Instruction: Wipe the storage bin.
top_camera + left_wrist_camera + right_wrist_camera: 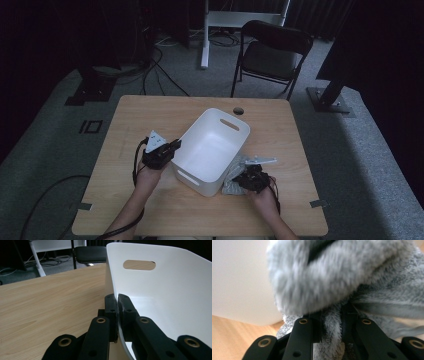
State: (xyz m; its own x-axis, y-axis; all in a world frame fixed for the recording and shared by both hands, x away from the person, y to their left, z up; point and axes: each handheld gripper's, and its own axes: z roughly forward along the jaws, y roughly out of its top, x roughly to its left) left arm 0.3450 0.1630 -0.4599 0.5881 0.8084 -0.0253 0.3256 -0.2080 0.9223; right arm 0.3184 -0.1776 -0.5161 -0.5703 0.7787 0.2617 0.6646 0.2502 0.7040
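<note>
At table's near edge, both forearms reach in from below; left gripper (pixel 176 145) angled toward white bin (pixel 200 150), jaws clamped on its thin left wall, one inside, one outside; right gripper (pixel 239 181) low beside bin's near right corner, jaws pinched on grey fleecy cloth (pixel 231 186); cloth soft, bunched, lying on wooden tabletop (pixel 150 115) against bin; bin smooth plastic, rounded corners, slot handles, interior bare.

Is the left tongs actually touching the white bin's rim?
Touching. In the left gripper view the left tongs are shut on the white bin, one jaw outside the wall and one inside, pads pressed against it.
</note>
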